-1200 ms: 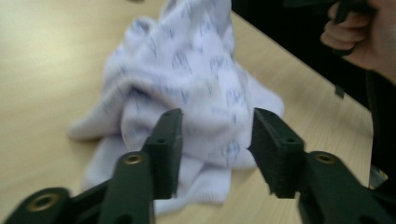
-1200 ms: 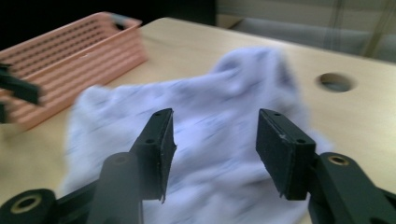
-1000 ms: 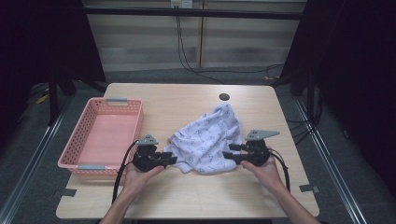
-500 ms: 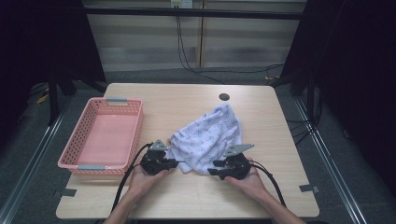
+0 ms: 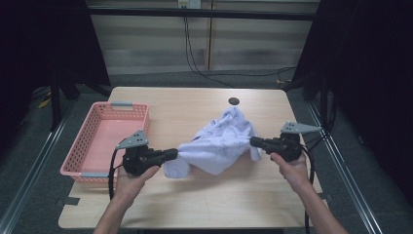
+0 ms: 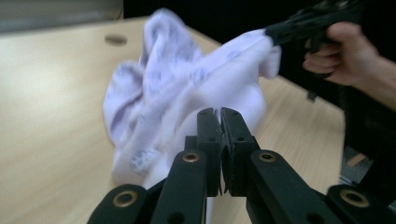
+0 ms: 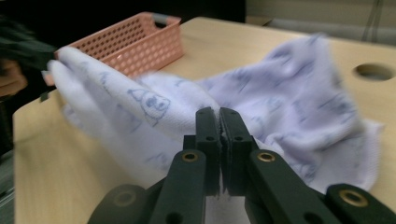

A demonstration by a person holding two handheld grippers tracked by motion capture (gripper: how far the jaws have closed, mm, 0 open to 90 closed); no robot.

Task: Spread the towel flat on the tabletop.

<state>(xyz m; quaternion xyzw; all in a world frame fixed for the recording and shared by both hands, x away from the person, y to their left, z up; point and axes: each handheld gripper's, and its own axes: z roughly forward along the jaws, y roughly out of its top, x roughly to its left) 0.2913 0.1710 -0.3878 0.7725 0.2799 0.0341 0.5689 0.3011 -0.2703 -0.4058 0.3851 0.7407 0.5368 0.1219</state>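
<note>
A pale lilac printed cloth (image 5: 219, 144) is stretched between the two grippers over the middle of the worktop (image 5: 204, 204), nearer its front edge than its back. The left gripper (image 5: 171, 154) has its jaws pressed together on one edge of the cloth, on the side toward the worktop's left edge, and the left gripper view shows the fabric pinched right between the black tips. The right gripper (image 5: 254, 142) is likewise clamped on the opposite edge, toward the worktop's right edge, with the fabric caught in its closed jaws in the right gripper view. Between the two grips the cloth runs as a taut band, while the rest hangs and bunches in folds, its far part trailing toward the back (the print looks like small blue figures). A pink basket (image 5: 87, 165) sits along the worktop's left edge, just beside the left gripper and apart from the cloth. A small dark hole (image 5: 234, 101) lies in the worktop near the back edge.
</note>
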